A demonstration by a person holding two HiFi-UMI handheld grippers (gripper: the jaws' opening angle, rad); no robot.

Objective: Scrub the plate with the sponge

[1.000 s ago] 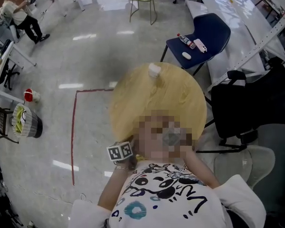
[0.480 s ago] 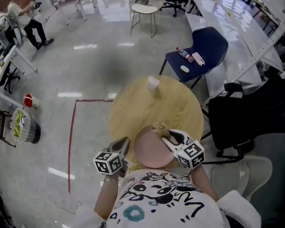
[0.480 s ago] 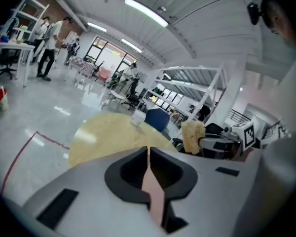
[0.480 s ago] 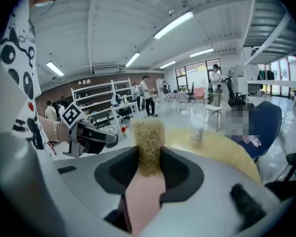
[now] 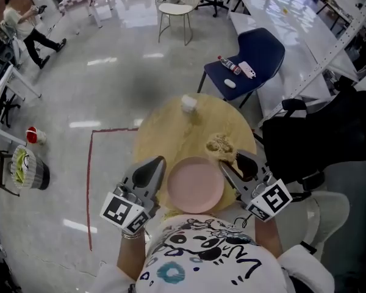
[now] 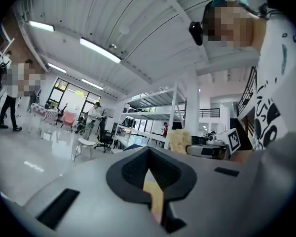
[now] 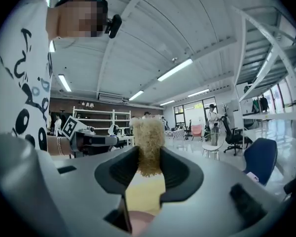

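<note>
A pink plate (image 5: 195, 185) sits on the near side of the round wooden table (image 5: 171, 133), between my two grippers. My right gripper (image 5: 233, 158) is to the right of the plate and is shut on a tan, fluffy sponge (image 5: 220, 144). In the right gripper view the sponge (image 7: 148, 137) stands up between the dark pads of that gripper (image 7: 148, 154). My left gripper (image 5: 158, 163) is just off the plate's left rim, apart from it. In its own view the left gripper (image 6: 148, 150) has its tips together with nothing between them. That view also shows the sponge (image 6: 178, 141) across from it.
A small white cup (image 5: 188, 104) stands at the table's far edge. Behind the table to the right is a blue chair (image 5: 256, 47) carrying a bottle. A black chair (image 5: 317, 133) crowds the right side. Red tape (image 5: 89, 182) marks the floor at left, near a bin (image 5: 27, 166).
Both grippers have come up into view and now flank the plate, the left one rolled over. The sponge now shows at the right gripper's tips, beyond the plate's right rim.
</note>
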